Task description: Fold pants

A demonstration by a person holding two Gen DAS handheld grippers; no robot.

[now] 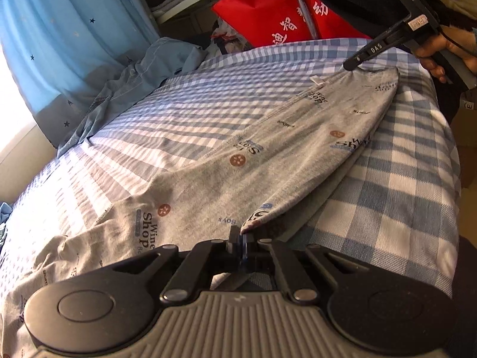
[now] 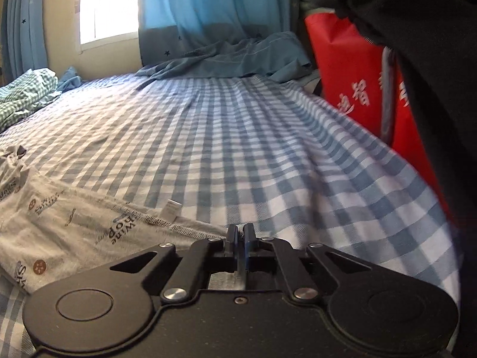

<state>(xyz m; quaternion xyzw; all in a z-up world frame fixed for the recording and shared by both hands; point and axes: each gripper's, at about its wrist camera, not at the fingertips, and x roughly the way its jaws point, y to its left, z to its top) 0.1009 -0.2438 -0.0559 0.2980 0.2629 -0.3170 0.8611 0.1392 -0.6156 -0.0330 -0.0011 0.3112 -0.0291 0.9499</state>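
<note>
Grey printed pants lie along the blue checked bed sheet, inside out with seams showing. My left gripper is shut on the near edge of the pants and lifts a fold of them. My right gripper pinches the far end of the pants, held by a hand. In the right wrist view the right gripper has its jaws together at the pants' edge, next to a white label; the cloth between them is hard to see.
A blue garment lies crumpled at the bed's far side under a blue star curtain. A red bag with white characters stands beside the bed. A green checked cloth lies at the far left.
</note>
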